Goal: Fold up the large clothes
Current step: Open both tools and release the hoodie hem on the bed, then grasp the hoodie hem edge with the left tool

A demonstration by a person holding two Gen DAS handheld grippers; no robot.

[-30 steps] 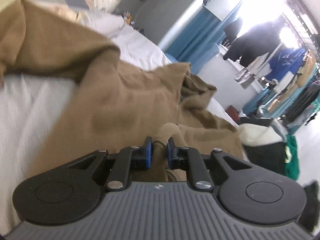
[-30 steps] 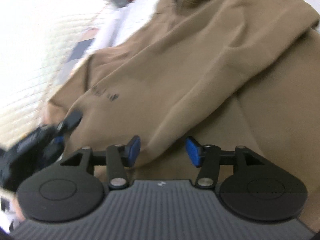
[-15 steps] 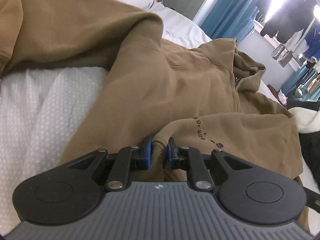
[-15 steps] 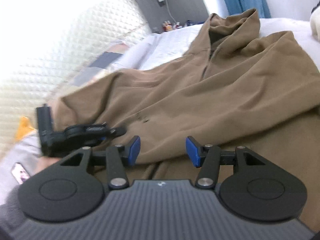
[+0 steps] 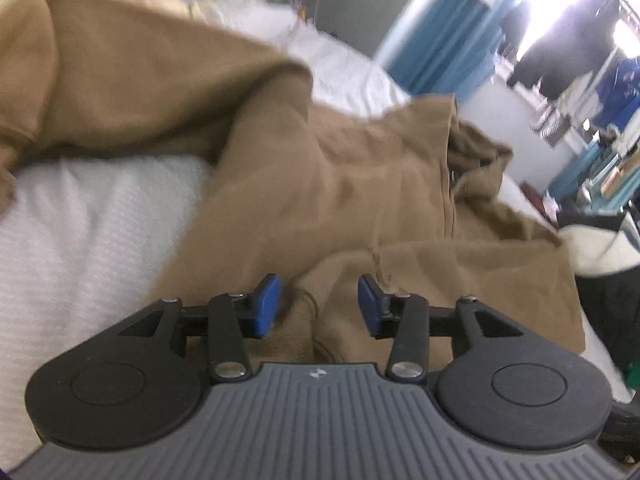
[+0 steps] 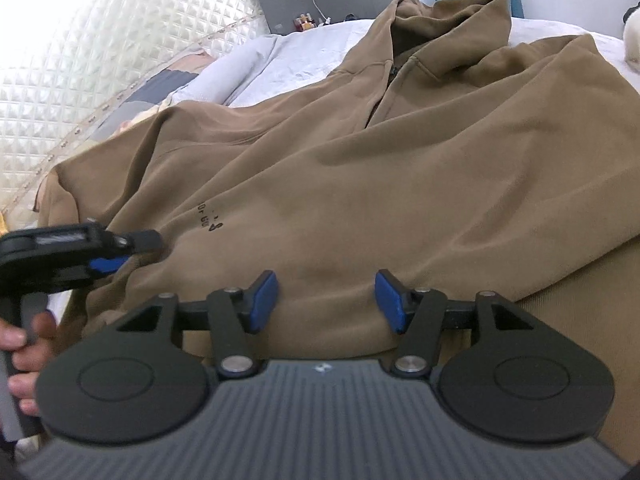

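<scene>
Left gripper point(image 5: 318, 300) jaws have just opened; the hoodie point(image 5: 360, 184) cuff lies loose between them. Right gripper point(image 6: 326, 300) open, empty, above the folded sleeve. Hoodie's length runs away from both, collar farthest.

Left black two-finger gripper w/ blue pads point(image 5: 319, 303): jaws have just been opening, now apart, pads clear of the brown fabric fold that sits between them, nothing pinched. Points fwd and downward. In right wrist view the same gripper shows at the left edge point(image 6: 120, 254), seen side-on, one blue pad visible; person's hand point(image 6: 24, 344) wrapped round its grey handle, fingers curled.

Right black two-finger gripper w/ blue pads point(image 6: 326, 300): jaws apart, about half spread, pads not pressing on anything. Tilted downward too, low over the cloth.
</scene>
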